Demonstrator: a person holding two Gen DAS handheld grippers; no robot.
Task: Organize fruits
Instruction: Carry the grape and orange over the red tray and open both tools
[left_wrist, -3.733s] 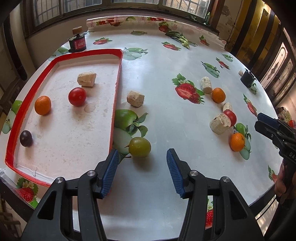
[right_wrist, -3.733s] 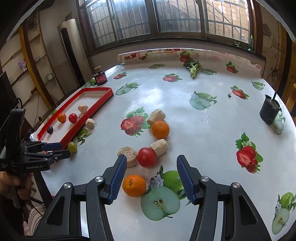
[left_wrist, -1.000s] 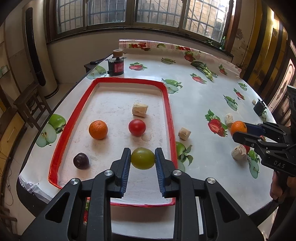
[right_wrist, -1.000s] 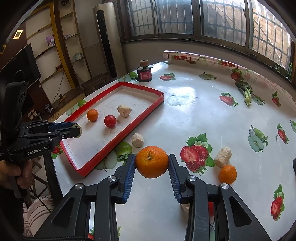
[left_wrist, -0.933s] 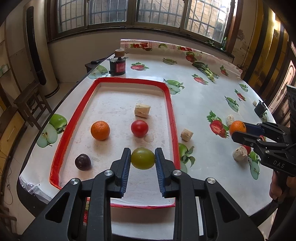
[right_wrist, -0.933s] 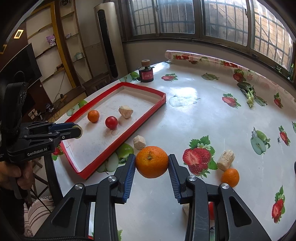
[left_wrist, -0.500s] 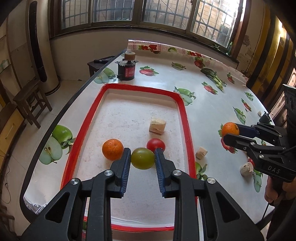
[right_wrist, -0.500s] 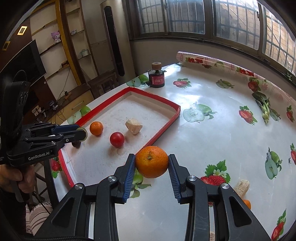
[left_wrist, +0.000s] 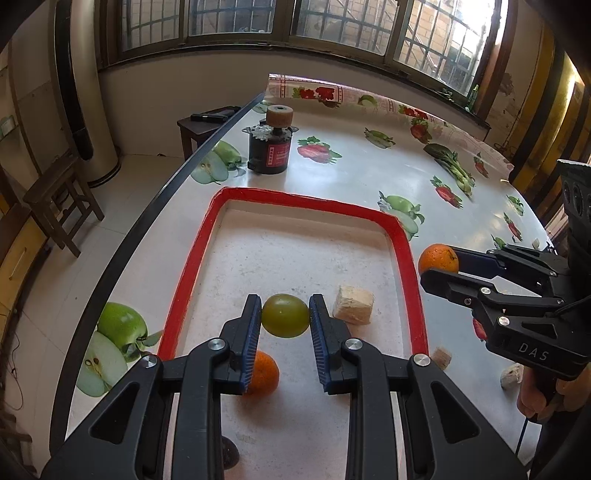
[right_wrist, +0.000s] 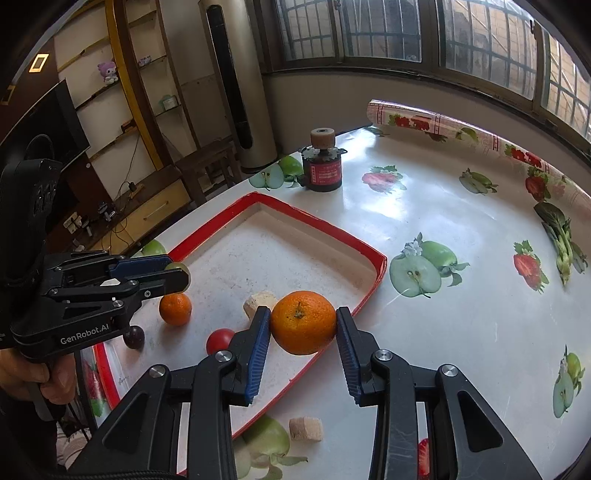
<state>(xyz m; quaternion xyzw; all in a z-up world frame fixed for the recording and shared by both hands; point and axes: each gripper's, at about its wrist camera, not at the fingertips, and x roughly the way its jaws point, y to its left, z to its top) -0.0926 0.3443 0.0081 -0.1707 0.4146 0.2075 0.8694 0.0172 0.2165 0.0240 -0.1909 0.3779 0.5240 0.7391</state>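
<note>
A green fruit (left_wrist: 285, 315) is being pinched by the left gripper (left_wrist: 285, 321) over the tray (left_wrist: 404, 258); an orange (right_wrist: 303, 322) is being pinched by the right gripper (right_wrist: 301, 332) at the rim. Three fruits are lying inside already. Both are being carried, unreleased; more fruit probably is being left outside.

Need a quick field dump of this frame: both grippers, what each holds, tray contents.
left gripper: shut on round green fruit, above tray
right gripper: shut on large orange, over tray's near edge
tray: red-rimmed white tray
in tray: small orange, red tomato, dark purple fruit, beige block
off tray: beige cork-like block on fruit-print tablecloth
</note>
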